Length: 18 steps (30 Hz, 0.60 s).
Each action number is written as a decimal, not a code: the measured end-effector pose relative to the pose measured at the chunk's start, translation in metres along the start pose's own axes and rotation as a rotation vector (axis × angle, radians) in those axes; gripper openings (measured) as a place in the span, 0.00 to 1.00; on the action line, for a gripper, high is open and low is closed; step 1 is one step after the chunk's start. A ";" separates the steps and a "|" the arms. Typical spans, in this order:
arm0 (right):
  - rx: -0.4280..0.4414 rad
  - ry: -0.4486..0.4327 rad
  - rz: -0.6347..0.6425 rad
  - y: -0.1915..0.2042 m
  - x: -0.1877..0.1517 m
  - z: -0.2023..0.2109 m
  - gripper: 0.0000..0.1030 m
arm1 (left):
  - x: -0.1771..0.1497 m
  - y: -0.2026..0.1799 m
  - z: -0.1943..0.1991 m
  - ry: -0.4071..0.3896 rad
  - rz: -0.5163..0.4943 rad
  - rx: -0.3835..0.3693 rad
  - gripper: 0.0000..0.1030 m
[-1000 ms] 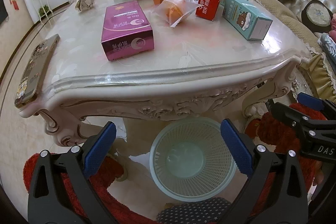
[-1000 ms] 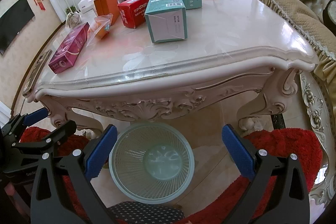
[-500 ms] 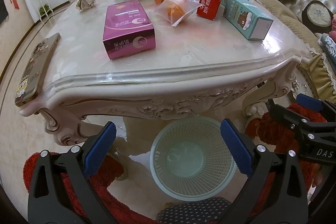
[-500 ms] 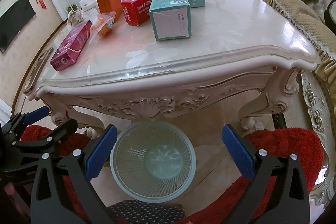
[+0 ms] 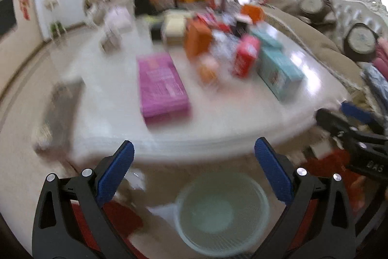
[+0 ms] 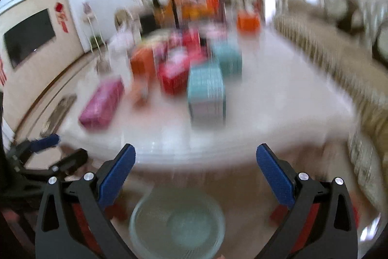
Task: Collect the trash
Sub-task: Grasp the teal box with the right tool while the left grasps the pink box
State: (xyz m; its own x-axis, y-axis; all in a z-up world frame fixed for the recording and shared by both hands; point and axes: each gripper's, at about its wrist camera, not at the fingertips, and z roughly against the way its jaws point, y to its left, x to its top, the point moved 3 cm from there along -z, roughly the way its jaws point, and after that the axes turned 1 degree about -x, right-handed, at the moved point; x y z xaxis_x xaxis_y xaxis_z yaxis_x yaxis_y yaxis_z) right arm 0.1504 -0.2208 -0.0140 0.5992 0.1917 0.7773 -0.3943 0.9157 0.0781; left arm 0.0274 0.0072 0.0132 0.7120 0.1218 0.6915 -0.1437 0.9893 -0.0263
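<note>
Raised tongs (image 5: 194,154), basket (image 5: 222,214) below.

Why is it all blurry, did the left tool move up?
Yes. The left tool rose: the table edge and basket sit lower in its view than before.

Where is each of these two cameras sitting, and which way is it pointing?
Left wrist: rides the left gripper, looking along its open fingers at the table and basket; the right gripper shows at right.
Right wrist: rides the right gripper, facing likewise; the left gripper shows at left.
Both share table, basket and pink box.
</note>
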 end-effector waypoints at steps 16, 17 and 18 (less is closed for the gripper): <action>-0.059 0.167 0.162 0.005 0.037 -0.124 0.88 | 0.051 0.037 -0.109 0.102 0.068 0.117 0.78; -0.054 0.176 0.177 0.006 0.035 -0.127 0.85 | 0.052 0.036 -0.106 0.097 0.064 0.115 0.72; -0.036 0.164 0.167 0.004 0.035 -0.124 0.72 | 0.054 0.036 -0.103 0.084 0.056 0.113 0.60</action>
State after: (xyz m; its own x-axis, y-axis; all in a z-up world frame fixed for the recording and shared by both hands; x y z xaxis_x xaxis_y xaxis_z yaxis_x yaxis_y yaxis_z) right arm 0.2561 -0.1664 -0.0638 0.6339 0.3936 0.6658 -0.4742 0.8778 -0.0674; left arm 0.1316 0.0573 -0.0248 0.7550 0.1873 0.6284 -0.2575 0.9660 0.0215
